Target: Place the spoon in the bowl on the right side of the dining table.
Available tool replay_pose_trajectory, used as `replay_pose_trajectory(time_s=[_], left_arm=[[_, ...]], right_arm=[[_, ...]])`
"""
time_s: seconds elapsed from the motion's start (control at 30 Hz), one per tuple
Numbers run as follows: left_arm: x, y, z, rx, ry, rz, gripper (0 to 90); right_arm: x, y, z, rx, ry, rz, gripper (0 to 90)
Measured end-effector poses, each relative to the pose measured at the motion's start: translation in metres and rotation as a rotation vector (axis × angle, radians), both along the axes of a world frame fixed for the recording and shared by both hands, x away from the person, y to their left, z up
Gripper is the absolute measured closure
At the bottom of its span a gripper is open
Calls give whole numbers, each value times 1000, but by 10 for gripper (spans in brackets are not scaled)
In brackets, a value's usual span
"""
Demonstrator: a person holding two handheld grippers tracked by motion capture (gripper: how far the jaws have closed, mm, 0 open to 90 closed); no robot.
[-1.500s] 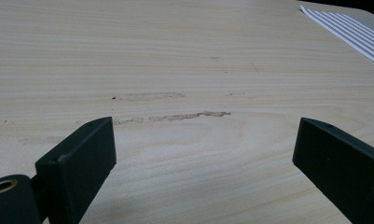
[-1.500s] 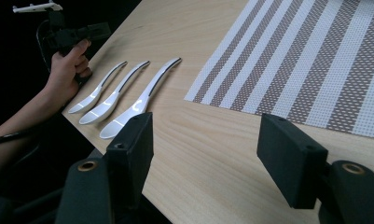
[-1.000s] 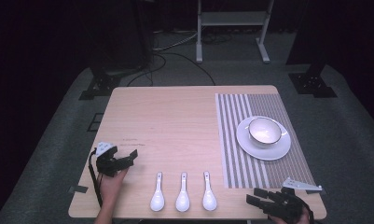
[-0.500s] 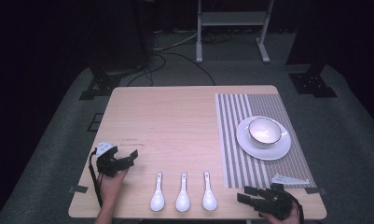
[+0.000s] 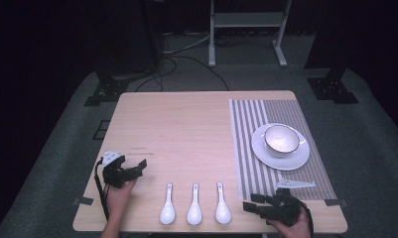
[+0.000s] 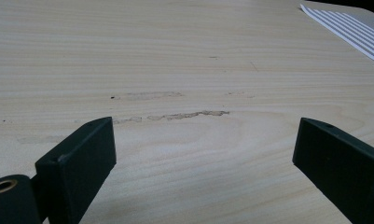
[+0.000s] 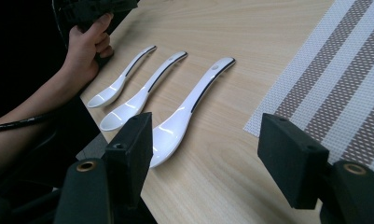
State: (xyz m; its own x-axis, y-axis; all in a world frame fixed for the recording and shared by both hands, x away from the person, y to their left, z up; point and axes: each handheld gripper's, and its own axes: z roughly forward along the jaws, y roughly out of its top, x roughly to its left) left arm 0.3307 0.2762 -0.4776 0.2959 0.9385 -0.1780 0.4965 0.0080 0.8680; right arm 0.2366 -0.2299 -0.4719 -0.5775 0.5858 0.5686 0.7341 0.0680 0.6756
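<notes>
Three white spoons lie side by side near the table's front edge: left [image 5: 167, 210], middle [image 5: 194, 210], right [image 5: 222, 209]. My right gripper [image 5: 251, 202] sits just right of them at the front edge, open, jaws pointing left at the nearest spoon [image 7: 189, 112]. In the right gripper view [image 7: 207, 140] nothing is between the jaws, and the other two spoons [image 7: 142, 95] [image 7: 119, 84] lie beyond. My left gripper [image 5: 138, 168] rests at the front left, open over bare wood [image 6: 203, 158]. A white bowl [image 5: 281, 139] stands on a white plate [image 5: 260, 148].
A striped placemat [image 5: 246, 129] covers the right side of the wooden table [image 5: 186, 129] and carries the plate; its edge [image 7: 334, 84] lies right of my right gripper. A person's hand [image 7: 84, 46] holds the left gripper. A metal stand [image 5: 246, 20] rises beyond the table.
My right gripper has slid left along the front edge, off the placemat's corner toward the spoons. The left gripper has stayed put.
</notes>
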Motion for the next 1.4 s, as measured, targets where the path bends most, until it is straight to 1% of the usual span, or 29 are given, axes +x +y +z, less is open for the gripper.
replay_pose_trajectory(time_s=[0.2,0.37,0.63,0.93,1.23,1.4], left_arm=[[0,0,0,1,0,1,47],[0,0,0,1,0,1,47],[0,0,0,-2,1,3,47],[0,1,0,-6,2,1,47],[0,1,0,-8,3,0,47],[0,1,0,-8,4,-1,47]], right_arm=[[6,7,0,1,25,10,347],[11,11,2,5,26,14,346],[18,19,3,-8,41,30,343],[32,32,6,-30,58,44,344],[46,41,6,-15,98,52,345],[53,46,6,-27,108,56,351]])
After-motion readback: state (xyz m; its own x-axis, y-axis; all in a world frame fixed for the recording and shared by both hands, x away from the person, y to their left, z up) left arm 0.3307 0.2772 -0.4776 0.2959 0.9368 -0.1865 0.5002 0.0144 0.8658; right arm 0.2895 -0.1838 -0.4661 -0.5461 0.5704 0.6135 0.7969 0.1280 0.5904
